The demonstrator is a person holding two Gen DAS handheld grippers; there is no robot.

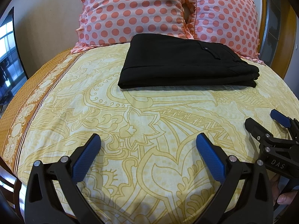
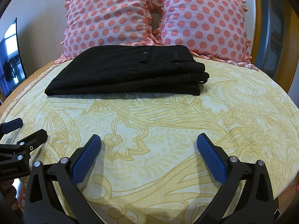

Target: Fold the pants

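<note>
Black pants [image 1: 185,63] lie folded into a neat rectangular stack on the yellow patterned bedsheet [image 1: 130,112], near the pillows. They also show in the right wrist view [image 2: 129,72], with a button pocket and waistband on top. My left gripper [image 1: 148,140] is open and empty, held over the sheet well short of the pants. My right gripper [image 2: 149,140] is open and empty too, also short of the pants. The right gripper shows at the right edge of the left wrist view [image 1: 261,121], and the left gripper at the left edge of the right wrist view [image 2: 28,127].
Two pink pillows with coral dots [image 1: 130,13] [image 2: 201,22] lean against the wall and wooden headboard [image 2: 261,18] behind the pants. An orange border of the sheet [image 1: 24,115] runs along the bed's left edge. A dark screen [image 2: 11,56] stands at left.
</note>
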